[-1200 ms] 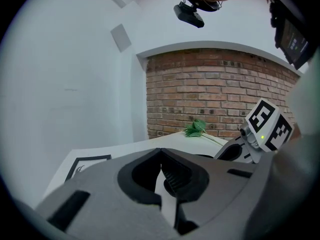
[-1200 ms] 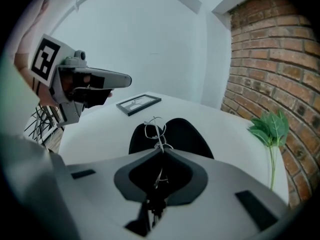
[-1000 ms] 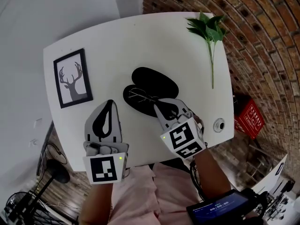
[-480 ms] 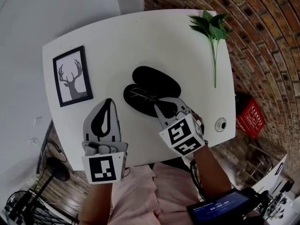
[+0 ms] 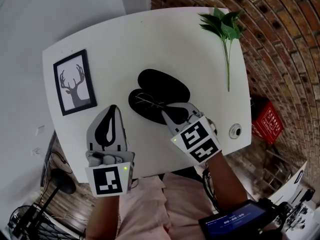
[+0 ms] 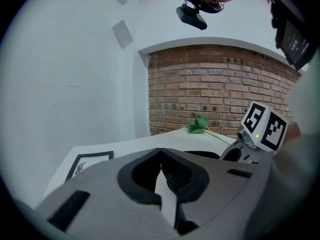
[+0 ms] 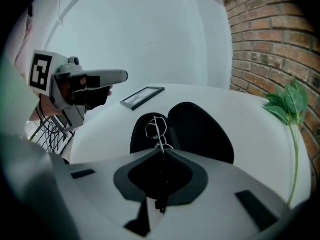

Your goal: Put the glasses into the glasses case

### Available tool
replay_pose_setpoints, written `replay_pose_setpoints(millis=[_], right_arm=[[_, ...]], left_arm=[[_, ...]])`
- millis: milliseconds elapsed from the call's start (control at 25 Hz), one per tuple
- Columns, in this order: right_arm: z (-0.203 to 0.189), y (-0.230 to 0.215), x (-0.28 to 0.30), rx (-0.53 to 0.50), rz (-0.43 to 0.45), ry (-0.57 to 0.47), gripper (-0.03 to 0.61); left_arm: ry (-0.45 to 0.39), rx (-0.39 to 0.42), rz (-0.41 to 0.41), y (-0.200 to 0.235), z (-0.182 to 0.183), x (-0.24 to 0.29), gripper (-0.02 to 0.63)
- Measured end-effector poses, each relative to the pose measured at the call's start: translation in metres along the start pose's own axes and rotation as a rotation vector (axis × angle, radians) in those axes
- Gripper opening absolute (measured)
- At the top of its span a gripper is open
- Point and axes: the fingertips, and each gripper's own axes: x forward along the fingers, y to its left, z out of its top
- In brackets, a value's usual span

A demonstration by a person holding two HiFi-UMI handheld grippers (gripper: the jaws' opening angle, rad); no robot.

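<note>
Fingers of the left gripper (image 5: 114,108) met at their tips, empty, well left of the glasses (image 7: 155,128). Those of the right gripper (image 7: 162,151) pinched the thin wire frame, its lenses just beyond their tips over the open glasses case (image 7: 202,131).

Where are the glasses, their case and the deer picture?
glasses (image 7: 159,134): right gripper view, on the thin wire frame.
glasses case (image 5: 167,84): head view, on the farther black half.
deer picture (image 5: 75,86): head view, on the deer drawing.
</note>
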Motion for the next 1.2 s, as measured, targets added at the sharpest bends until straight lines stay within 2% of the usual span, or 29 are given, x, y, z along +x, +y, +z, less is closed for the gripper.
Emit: replay_pose_setpoints(millis=[200, 520, 920, 1080, 1200], right_arm=[[-0.003, 0.002, 0.005, -0.044, 0.007, 0.032, 0.034], [0.004, 0.002, -0.001, -0.051, -0.009, -0.045, 0.054], [0.009, 0.002, -0.014, -0.073, 0.018, -0.117, 0.129], [0.031, 0.004, -0.013, -0.113, -0.001, -0.165, 0.076], [0.029, 0.003, -0.002, -0.153, 0.001, -0.094, 0.077]], left_arm=[[-0.002, 0.004, -0.006, -0.003, 0.001, 0.002, 0.005], [0.002, 0.013, -0.012, -0.007, 0.001, 0.004, 0.005], [0.006, 0.050, -0.009, -0.010, 0.001, 0.008, 0.005], [0.025, 0.041, -0.028, -0.018, -0.001, 0.009, 0.005], [0.029, 0.042, -0.026, -0.018, -0.001, 0.010, 0.005]])
